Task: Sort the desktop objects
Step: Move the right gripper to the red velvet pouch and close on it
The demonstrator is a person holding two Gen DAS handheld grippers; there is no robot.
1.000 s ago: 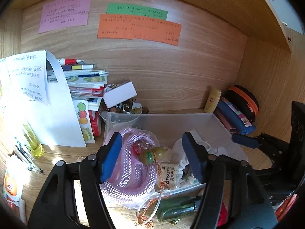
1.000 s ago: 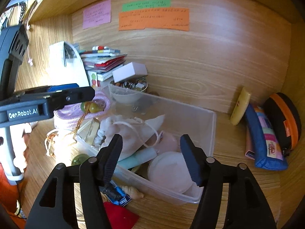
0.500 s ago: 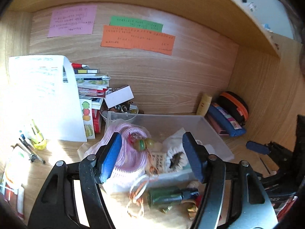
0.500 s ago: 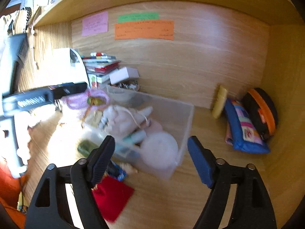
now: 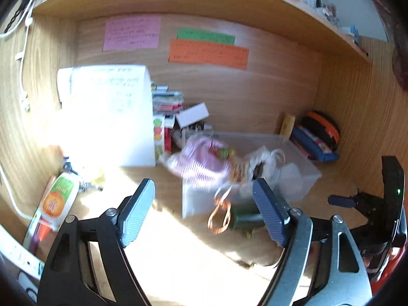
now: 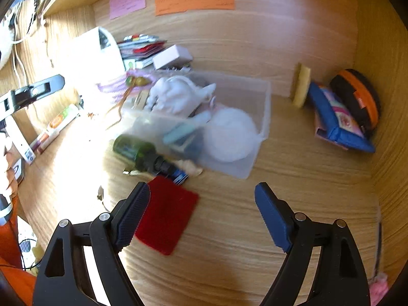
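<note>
A clear plastic bin (image 6: 264, 107) stands on the wooden desk, full of small items: a pink coiled cord (image 5: 201, 163), a white cloth bag (image 6: 176, 94) and a white round pad (image 6: 229, 132). The bin also shows in the left wrist view (image 5: 303, 163). A dark green bottle (image 6: 137, 150) lies in front of the bin, with a red cloth (image 6: 165, 214) nearer me. My left gripper (image 5: 204, 211) is open and empty, back from the bin. My right gripper (image 6: 201, 214) is open and empty above the desk, its left pad over the red cloth.
A white paper sheet (image 5: 107, 112) leans against a stack of books (image 5: 165, 102) at the back left. A blue pencil case (image 6: 336, 117), an orange-black pouch (image 6: 357, 99) and a yellow tube (image 6: 302, 85) sit in the right corner. An orange-labelled packet (image 5: 56, 199) lies at left.
Both grippers have pulled back and up from the bin, so more desk shows in front of it. Both stay open and empty.
</note>
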